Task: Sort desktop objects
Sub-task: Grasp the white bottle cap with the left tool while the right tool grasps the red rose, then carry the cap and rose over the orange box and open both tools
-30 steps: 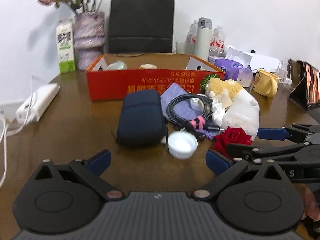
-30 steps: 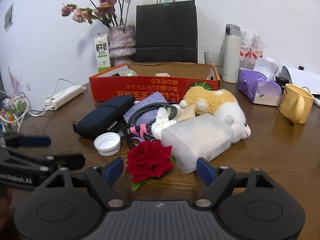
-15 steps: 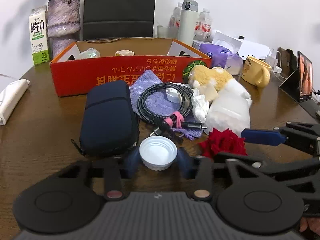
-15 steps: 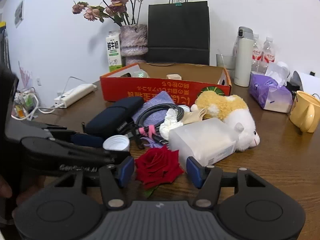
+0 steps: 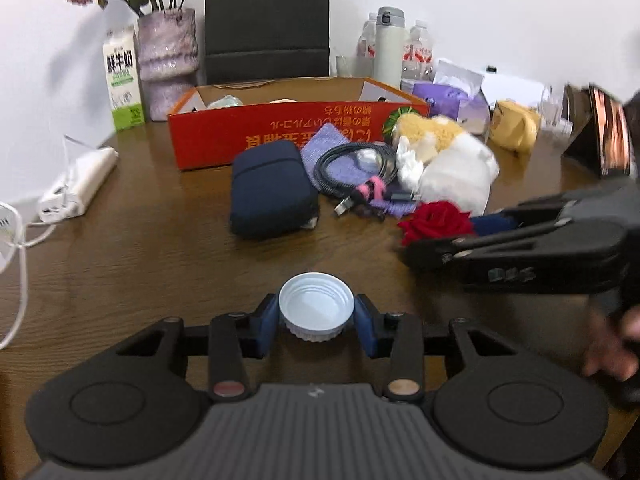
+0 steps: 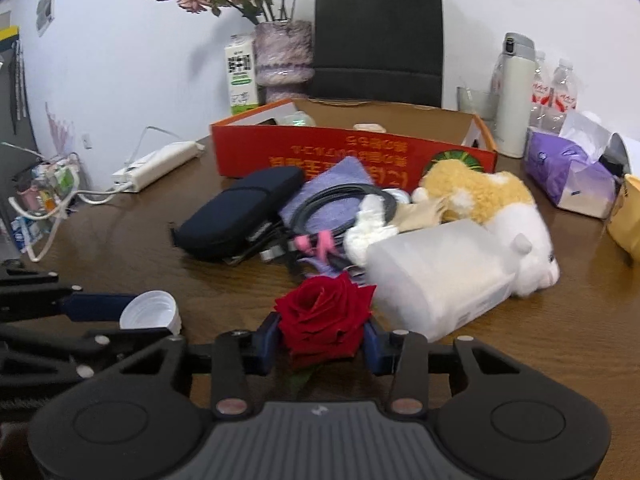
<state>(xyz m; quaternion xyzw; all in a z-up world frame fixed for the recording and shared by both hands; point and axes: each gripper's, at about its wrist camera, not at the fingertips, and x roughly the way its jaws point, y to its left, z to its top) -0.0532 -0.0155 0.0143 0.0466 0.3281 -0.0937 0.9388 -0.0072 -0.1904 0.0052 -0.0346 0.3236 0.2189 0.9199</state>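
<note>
Glossy wooden table, ridged white plastic cap, cardboard box.

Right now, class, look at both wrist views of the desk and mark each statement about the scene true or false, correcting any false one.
1. The left gripper holds a white bottle cap. True.
2. A red rose sits between the closing right gripper jaws. True.
3. The black coiled cable lies inside the orange cardboard box. False: it lies on the table in front of the box.
4. The milk carton lies on its side. False: it stands upright beside the vase.
</note>
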